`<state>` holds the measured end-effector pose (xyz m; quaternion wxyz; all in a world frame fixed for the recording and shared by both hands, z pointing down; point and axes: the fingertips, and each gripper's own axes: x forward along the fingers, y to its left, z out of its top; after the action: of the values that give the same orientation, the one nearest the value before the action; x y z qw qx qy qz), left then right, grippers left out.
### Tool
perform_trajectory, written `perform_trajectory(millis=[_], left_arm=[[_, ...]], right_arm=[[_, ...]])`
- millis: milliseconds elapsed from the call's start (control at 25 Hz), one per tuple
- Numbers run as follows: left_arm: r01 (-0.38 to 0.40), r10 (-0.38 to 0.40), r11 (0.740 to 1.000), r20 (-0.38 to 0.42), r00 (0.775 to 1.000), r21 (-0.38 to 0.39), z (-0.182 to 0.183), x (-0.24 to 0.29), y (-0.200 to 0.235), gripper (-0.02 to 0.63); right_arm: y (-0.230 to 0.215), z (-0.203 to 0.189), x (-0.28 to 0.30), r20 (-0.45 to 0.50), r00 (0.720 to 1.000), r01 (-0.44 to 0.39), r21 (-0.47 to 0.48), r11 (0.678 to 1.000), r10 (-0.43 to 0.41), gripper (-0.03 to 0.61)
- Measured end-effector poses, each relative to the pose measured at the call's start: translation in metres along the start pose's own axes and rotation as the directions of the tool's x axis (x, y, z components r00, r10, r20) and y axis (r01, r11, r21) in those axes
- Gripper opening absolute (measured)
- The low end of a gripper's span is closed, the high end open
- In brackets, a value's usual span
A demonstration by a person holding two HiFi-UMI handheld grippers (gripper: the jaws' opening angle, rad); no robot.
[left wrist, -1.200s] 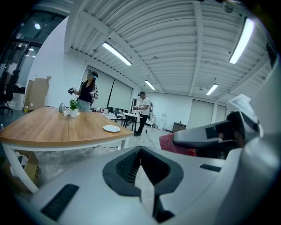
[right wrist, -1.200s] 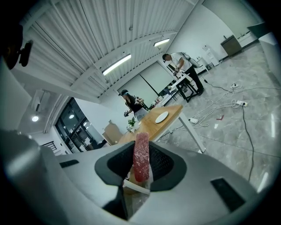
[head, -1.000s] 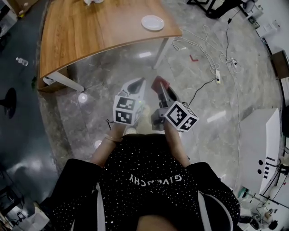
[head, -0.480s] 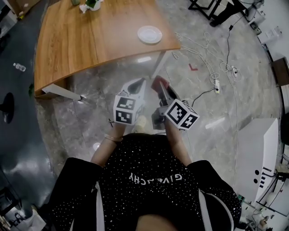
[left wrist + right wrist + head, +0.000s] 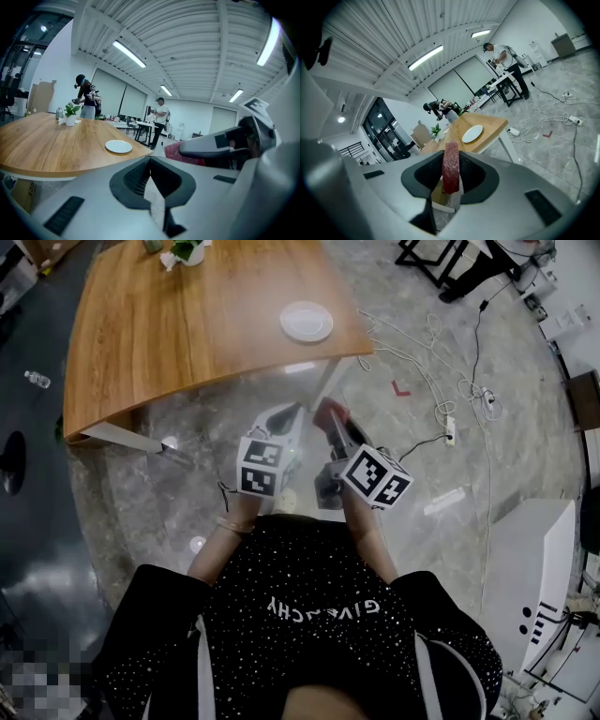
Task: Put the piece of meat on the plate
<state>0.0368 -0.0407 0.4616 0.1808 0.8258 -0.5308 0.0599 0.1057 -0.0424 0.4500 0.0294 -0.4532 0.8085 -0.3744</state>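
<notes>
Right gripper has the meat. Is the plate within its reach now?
Probably not yet: the right gripper holds the meat over open floor, short of the table where the plate sits near the edge. Nothing blocks the way.

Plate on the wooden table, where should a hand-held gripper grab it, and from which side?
Take the plate by its rim, probably on the side nearest the table edge, coming in low from there. It lies flat and shallow, so only the thin rim fits between jaws.
</notes>
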Motion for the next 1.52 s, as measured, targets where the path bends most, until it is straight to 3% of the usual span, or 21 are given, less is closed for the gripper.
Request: perform_trajectory(millis=[600, 840, 1520], left_arm=[[-0.028, 0.028, 0.999, 0.001, 1.0, 0.017, 0.001, 0.006, -0.003, 0.011], [-0.034, 0.034, 0.999, 0.001, 0.999, 0.03, 0.002, -0.001, -0.01, 0.011], [-0.041, 0.041, 0.999, -0.034, 0.999, 0.005, -0.007, 0.016, 0.004, 0.011]], right_arm=[[-0.008, -0.006, 0.008, -0.057, 0.997, -0.043, 0.028, 0.999, 0.045, 0.098], [-0.005, -0.003, -0.006, -0.029, 0.999, -0.031, -0.017, 0.999, 0.03, 0.098], [-0.022, 0.003, 0.007, -0.011, 1.0, 0.009, 0.02, 1.0, -0.009, 0.098]])
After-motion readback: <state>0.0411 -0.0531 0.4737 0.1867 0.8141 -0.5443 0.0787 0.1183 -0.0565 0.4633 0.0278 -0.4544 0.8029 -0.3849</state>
